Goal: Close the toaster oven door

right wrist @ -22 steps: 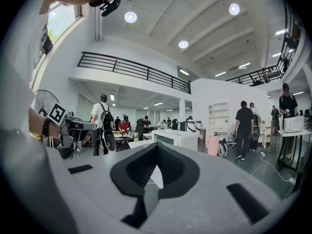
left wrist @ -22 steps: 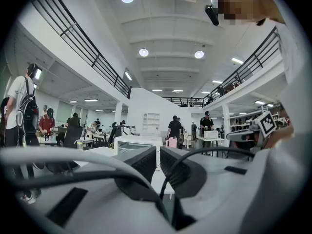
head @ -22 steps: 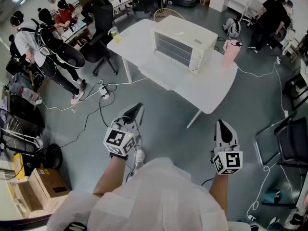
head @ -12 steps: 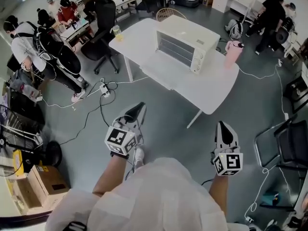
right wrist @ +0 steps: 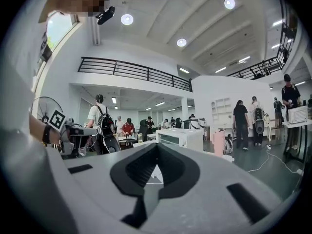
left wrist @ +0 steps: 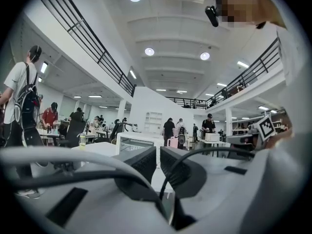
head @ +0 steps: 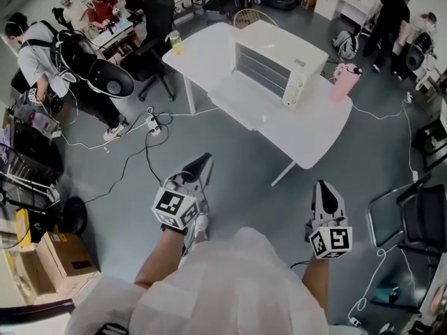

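Observation:
The cream toaster oven [head: 279, 63] stands on the white table [head: 307, 135] several steps ahead of me. Its glass door [head: 241, 102] hangs open, lowered flat toward me. It also shows small and far off in the left gripper view, toaster oven [left wrist: 132, 143], and in the right gripper view, toaster oven [right wrist: 181, 137]. My left gripper [head: 202, 162] is held low over the floor, shut, with nothing between its pads [left wrist: 141, 167]. My right gripper [head: 323, 187] is also shut and empty, its tips meeting [right wrist: 156, 149]. Both are far from the oven.
A pink bottle [head: 343, 82] stands at the table's right end, and a cup of yellow drink [head: 174, 42] at its far left corner. Cables and a power strip [head: 151, 124] lie on the grey floor. Black office chairs [head: 150, 44] and several people are at the left; a folding chair [head: 412, 211] is at the right.
The table and oven have drifted slightly right and down in the head view. Both grippers stay at the same place before me, still shut.

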